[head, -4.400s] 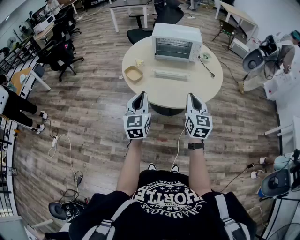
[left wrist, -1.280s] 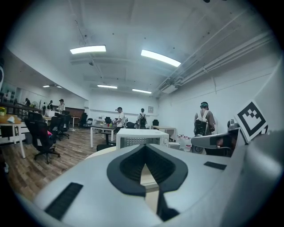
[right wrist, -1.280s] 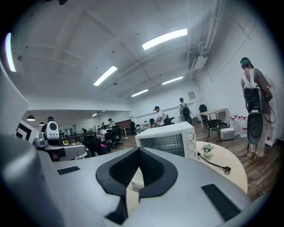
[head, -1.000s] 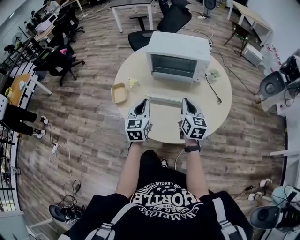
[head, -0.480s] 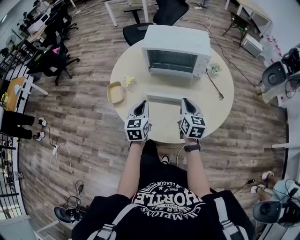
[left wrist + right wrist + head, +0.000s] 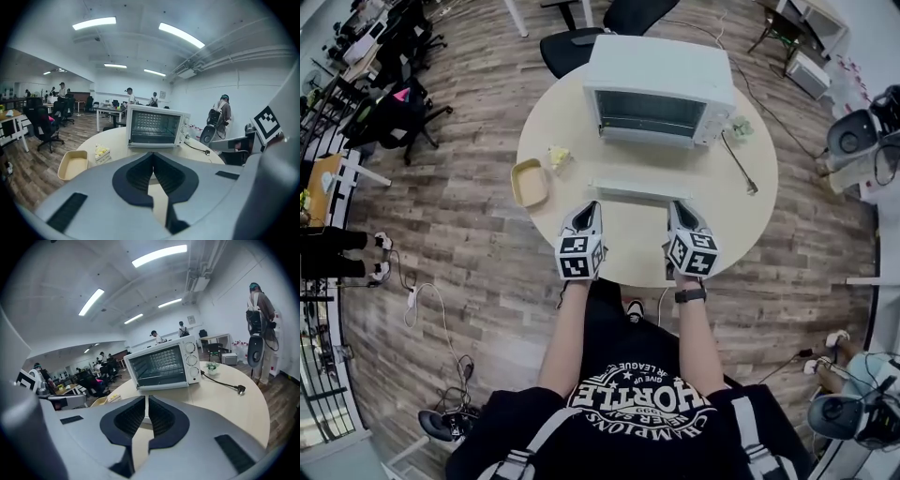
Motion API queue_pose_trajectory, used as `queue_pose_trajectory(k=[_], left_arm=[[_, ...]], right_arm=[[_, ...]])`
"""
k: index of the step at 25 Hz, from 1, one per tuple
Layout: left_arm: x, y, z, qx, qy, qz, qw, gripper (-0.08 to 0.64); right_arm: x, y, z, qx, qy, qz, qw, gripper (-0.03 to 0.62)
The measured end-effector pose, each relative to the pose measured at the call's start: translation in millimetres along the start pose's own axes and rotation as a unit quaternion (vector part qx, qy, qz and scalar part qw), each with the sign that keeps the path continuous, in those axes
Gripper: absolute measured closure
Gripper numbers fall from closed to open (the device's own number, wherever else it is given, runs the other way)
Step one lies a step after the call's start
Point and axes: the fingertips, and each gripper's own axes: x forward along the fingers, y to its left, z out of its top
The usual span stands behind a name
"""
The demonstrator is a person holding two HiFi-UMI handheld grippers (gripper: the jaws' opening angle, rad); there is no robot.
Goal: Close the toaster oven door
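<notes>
Now | I'm holding left gripper (image 6: 587,208) clenched, empty | right gripper (image 6: 679,208) jaws just been opening, slightly parted, nothing between | both hovering at near edge of round table (image 6: 750,202) | toaster oven door (image 6: 628,192) lying open flat just ahead of tips, before toaster oven (image 6: 661,89)

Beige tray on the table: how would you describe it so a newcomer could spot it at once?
Find the round wooden table with the white toaster oven at its far side. Left of the oven, near the table's left edge, lies the tray: shallow, tan, rounded-rectangular and empty, larger than the small yellow item beside it.
</notes>
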Motion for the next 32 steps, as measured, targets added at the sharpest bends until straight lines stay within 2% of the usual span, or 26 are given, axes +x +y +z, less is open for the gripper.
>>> queue_pose_trajectory(k=[9,12,19,24,32], left_arm=[[36,8,-26,-0.018,0.040,-0.020,0.9989,0.538],[48,11,-34,-0.038,0.053,-0.024,0.9975,0.499],[74,20,-54,-0.060,0.080,-0.021,0.9947,0.466],[90,29,-68,-0.064,0.102,-0.016,0.9926,0.449],[105,44,-91,-0.066,0.137,-0.017,0.9882,0.384]], right_arm=[[21,-22,-27,0.013,0.038,-0.024,0.999,0.538],[26,-31,-33,0.021,0.047,-0.035,0.998,0.529],[40,-48,-48,0.029,0.075,-0.048,0.996,0.505],[51,-58,-55,0.034,0.089,-0.056,0.994,0.492],[67,-68,-72,0.046,0.112,-0.065,0.991,0.468]])
